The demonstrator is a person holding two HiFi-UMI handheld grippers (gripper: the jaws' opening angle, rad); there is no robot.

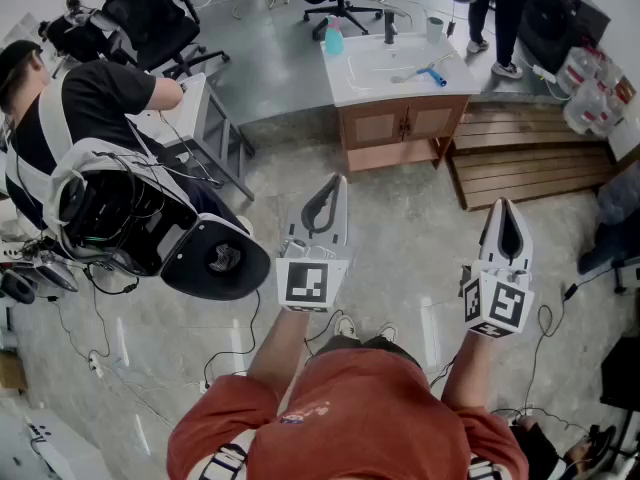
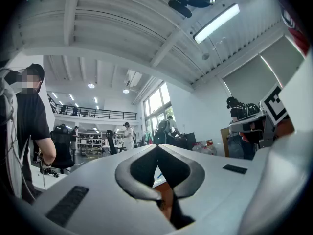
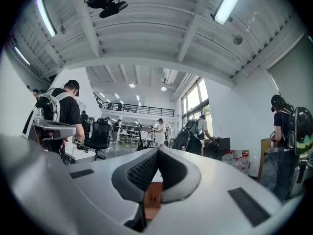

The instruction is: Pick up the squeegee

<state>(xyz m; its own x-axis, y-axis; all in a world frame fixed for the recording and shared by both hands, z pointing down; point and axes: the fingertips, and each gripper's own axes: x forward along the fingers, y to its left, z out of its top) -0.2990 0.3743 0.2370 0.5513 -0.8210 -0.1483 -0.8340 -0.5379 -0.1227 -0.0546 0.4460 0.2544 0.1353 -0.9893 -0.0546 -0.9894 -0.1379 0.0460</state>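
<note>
The squeegee [image 1: 424, 72], pale with a blue handle, lies on the white countertop [image 1: 370, 76] of a wooden sink cabinet [image 1: 400, 120] at the far middle of the head view. Both grippers hang over the floor well short of it. My left gripper [image 1: 337, 181] points toward the cabinet's left front with its jaws together and nothing in them. To its right my right gripper [image 1: 503, 205] is also shut and empty. In the left gripper view the left gripper [image 2: 157, 146] shows tips that meet. The right gripper [image 3: 157, 151] frames a slice of the cabinet [image 3: 152, 196] below its tips.
A blue bottle [image 1: 334, 36], a faucet [image 1: 389, 26] and a cup [image 1: 434, 28] stand on the countertop. A wooden pallet [image 1: 530, 163] lies right of the cabinet. A person with a backpack [image 1: 95, 183] sits at the left beside a desk [image 1: 195, 118]. Cables [image 1: 100, 363] trail over the floor.
</note>
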